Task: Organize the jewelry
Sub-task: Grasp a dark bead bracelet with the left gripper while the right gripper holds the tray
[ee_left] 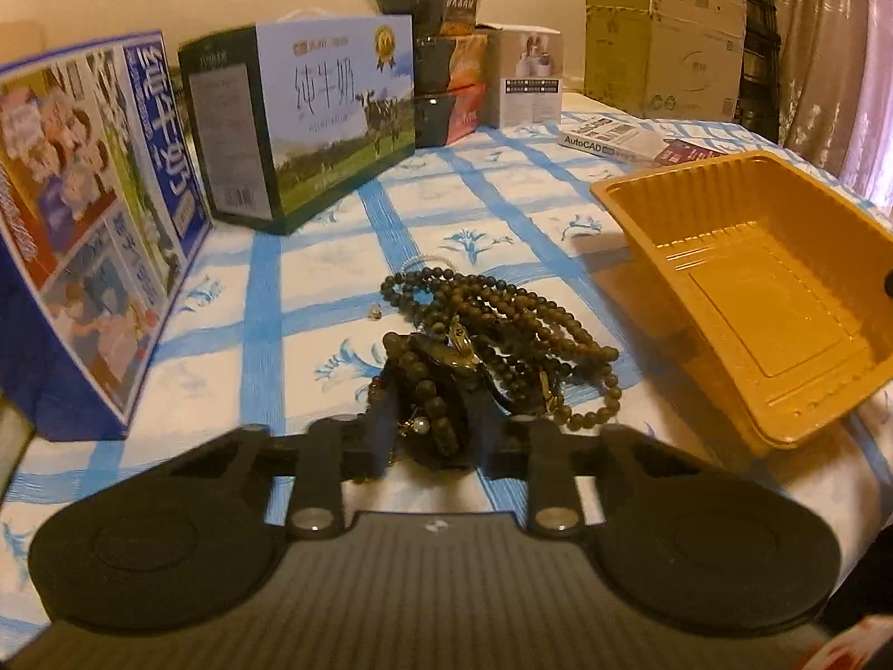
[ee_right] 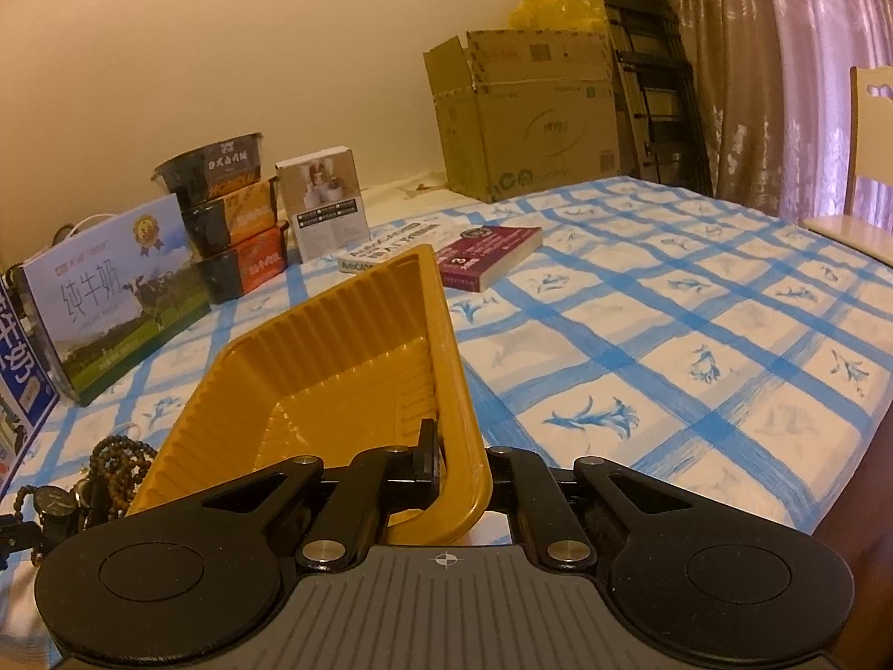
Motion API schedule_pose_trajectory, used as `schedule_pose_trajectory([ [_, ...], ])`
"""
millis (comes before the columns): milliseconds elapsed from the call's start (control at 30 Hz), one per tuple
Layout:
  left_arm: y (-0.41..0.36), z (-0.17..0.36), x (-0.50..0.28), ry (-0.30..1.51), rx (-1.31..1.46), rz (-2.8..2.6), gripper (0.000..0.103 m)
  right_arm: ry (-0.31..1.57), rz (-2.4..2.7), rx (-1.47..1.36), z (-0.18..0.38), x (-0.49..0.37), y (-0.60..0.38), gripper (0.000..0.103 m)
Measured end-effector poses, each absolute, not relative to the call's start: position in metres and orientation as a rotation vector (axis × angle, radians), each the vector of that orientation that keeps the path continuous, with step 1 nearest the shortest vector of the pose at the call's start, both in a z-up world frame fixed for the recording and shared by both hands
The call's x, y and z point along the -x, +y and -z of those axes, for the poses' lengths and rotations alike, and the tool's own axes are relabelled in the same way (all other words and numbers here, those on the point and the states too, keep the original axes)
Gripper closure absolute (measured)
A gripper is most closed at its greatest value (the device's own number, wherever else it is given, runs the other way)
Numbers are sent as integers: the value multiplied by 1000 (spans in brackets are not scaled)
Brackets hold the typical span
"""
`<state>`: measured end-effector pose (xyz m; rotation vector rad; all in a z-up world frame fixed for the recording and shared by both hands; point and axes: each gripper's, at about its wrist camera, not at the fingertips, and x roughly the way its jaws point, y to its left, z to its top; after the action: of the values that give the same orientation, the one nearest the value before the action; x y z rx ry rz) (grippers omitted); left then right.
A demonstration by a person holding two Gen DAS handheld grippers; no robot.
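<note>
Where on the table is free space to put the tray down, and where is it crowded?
The tablecloth is bare right of the yellow tray, from the purple book to the near edge. A smaller patch lies between the bead pile and the milk carton. The back-left row of boxes is crowded.

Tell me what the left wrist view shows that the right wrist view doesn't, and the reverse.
Left wrist only: the left gripper closed around part of the bead pile, and the tray's whole empty floor.

Right wrist only: the right gripper clamped on the tray's near wall, tilting it; the maroon book; a chair at the far edge.

Both: beads, tray, milk box, checked tablecloth, cardboard box.
</note>
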<state>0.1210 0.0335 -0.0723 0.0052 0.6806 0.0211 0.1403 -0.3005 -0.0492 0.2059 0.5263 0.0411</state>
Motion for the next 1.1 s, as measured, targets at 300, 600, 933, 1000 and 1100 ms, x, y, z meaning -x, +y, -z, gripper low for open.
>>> schedule_pose_trajectory([
  [300, 49, 60, -116, 642, 51, -13, 96, 523, -69, -162, 45, -136, -296, 97],
  [600, 71, 25, -109, 596, 72, 46, 97, 532, -89, -158, 45, -134, -296, 97],
  [933, 91, 14, -95, 614, 252, 71, 97, 534, -105, -165, 44, -134, -297, 97],
  [1000, 92, 12, -93, 614, 259, 74, 97, 531, -110, -159, 43, -133, -296, 97],
  [1100, 85, 7, -92, 605, 217, 66, 97, 528, -109, -145, 41, -132, -293, 97],
])
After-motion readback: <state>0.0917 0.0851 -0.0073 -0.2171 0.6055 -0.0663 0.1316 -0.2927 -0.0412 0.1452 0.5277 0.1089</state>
